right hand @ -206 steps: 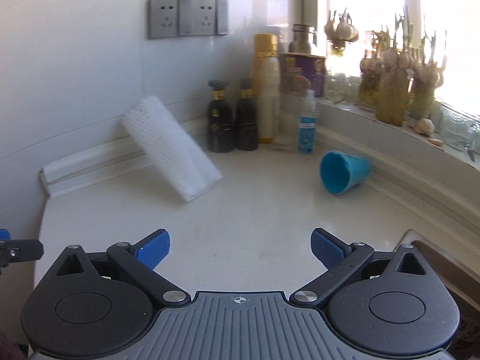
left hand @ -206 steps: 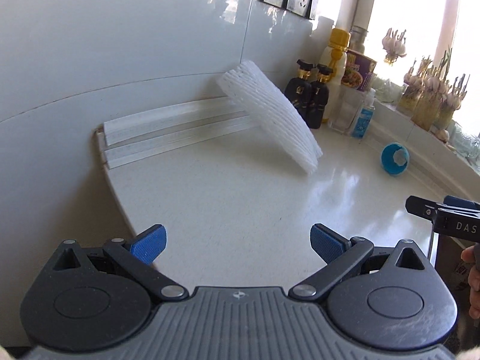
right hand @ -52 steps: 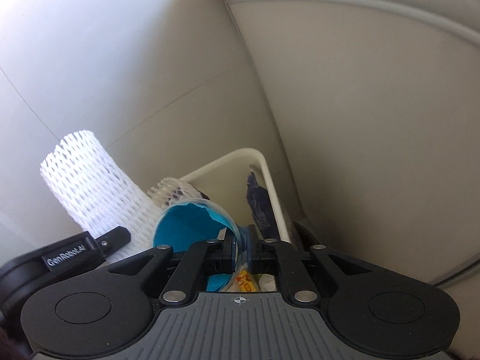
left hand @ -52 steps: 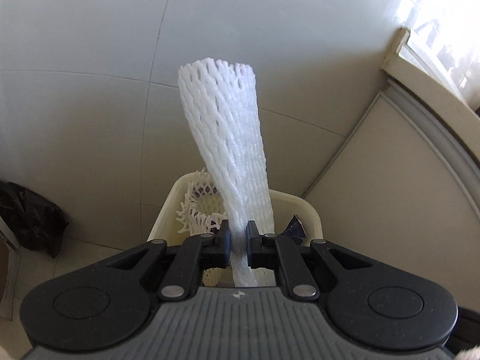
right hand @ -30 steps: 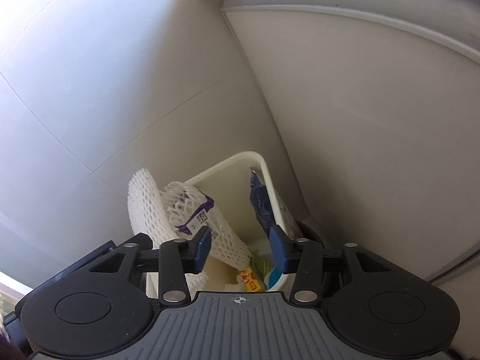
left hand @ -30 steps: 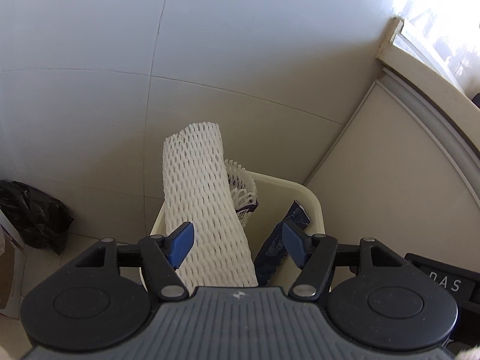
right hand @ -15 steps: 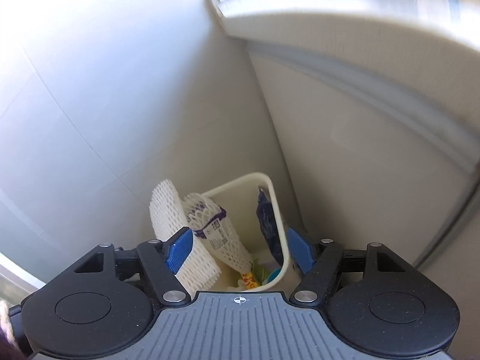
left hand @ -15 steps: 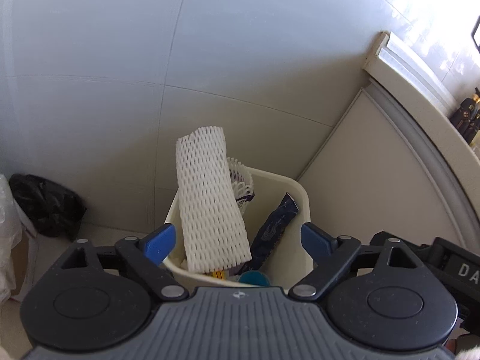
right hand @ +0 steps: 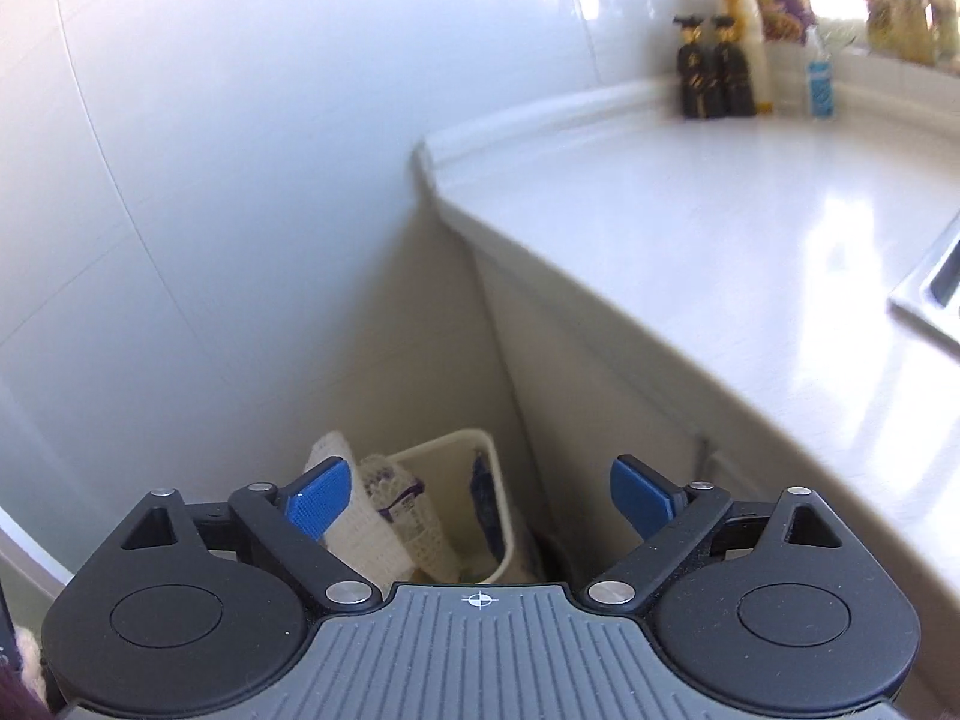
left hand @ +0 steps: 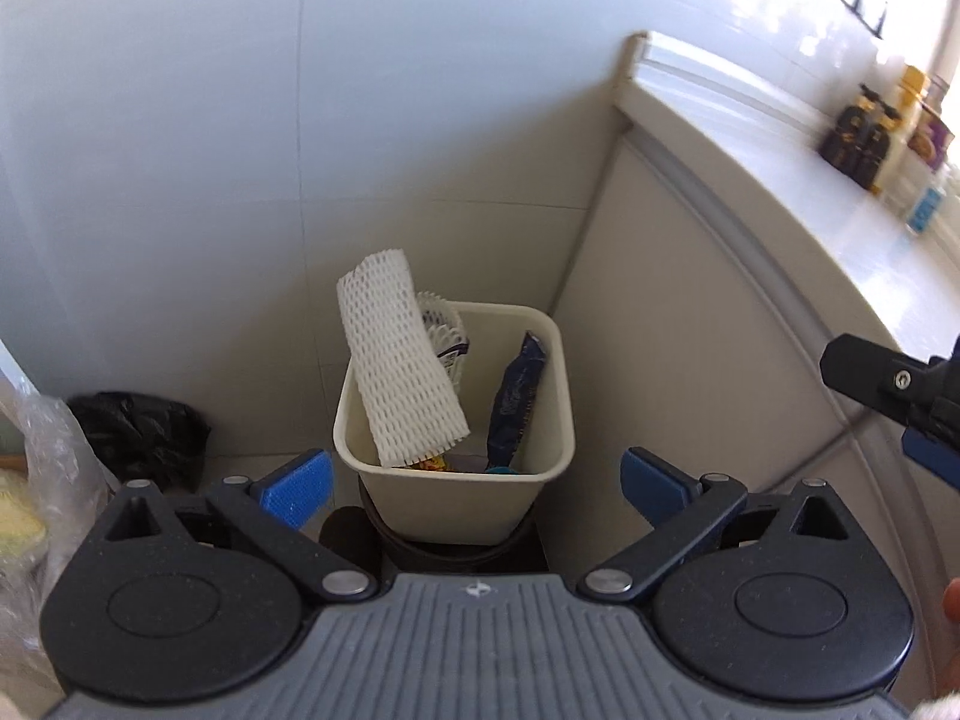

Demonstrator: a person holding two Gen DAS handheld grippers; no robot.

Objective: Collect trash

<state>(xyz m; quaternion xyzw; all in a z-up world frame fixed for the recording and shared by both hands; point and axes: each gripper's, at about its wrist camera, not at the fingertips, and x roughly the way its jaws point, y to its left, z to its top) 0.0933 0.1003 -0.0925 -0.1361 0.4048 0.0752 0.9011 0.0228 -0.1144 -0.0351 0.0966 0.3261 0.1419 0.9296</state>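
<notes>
White foam netting [left hand: 402,360] stands tilted in the cream bin [left hand: 543,468], its top poking above the rim and leaning toward the wall; we see it again, partly hidden by a blue pad, from the right wrist [right hand: 360,534]. Beside it in the bin [right hand: 501,516] sit a smaller net with a purple label [left hand: 447,333], a dark blue wrapper [left hand: 516,396] propped against the right wall, and a sliver of blue cup [left hand: 498,469] at the bottom.

Our left gripper [left hand: 474,480] hangs above the near rim of the bin with its jaws spread wide and nothing between them; they have just been opening. Our right gripper [right hand: 480,495] is likewise spread wide and empty, its jaws also just opened, and from the left wrist one of its fingers [left hand: 870,375] shows at the right edge, well clear of the bin.

The bin is wedged in a corner: the pale tiled wall behind, the cabinet front [left hand: 690,360] close on its right. A black bag [left hand: 138,438] lies on the floor to its left, with clear plastic [left hand: 42,450] nearer us. Room is open above the bin. The tabletop [right hand: 720,228] edge runs away to the right, bare up to the dark bottles [right hand: 714,84] at its far end; a sink rim [right hand: 930,294] cuts in at the right.
</notes>
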